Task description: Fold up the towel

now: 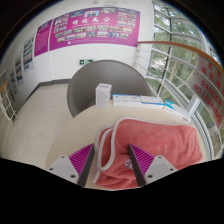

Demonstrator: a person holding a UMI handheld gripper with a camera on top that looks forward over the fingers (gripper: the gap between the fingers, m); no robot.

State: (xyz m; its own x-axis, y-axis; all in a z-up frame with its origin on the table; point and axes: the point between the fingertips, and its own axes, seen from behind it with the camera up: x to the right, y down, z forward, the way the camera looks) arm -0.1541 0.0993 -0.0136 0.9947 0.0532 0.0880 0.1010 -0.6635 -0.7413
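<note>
The worktop (45, 125) is white and stretches ahead of the tool and to both sides, bare over most of its near part. Beyond it a wall carries a wide magenta poster (85, 27) with rows of small pictures and text too fine to read. To the right of the tool, windows (190, 60) show green foliage outside.

Past the worktop's far edge, straight ahead, stands a grey rounded chair back (100, 85).

The towel (160, 140) is pink and lies on the worktop just ahead of the tool and to its right, bunched with soft folds. A part of it runs back between the fingers.

Beyond the towel, in front of the chair back, a flat white box (138, 99) with blue marking lies on the worktop. Just left of it a smaller white carton (103, 94) stands upright.

The tool (112, 160) points forward over the towel's near edge. Its purple pads (77, 163) angle inward on both sides, spread apart, with towel cloth lying in the gap between them. Whether either pad touches the cloth cannot be told.
</note>
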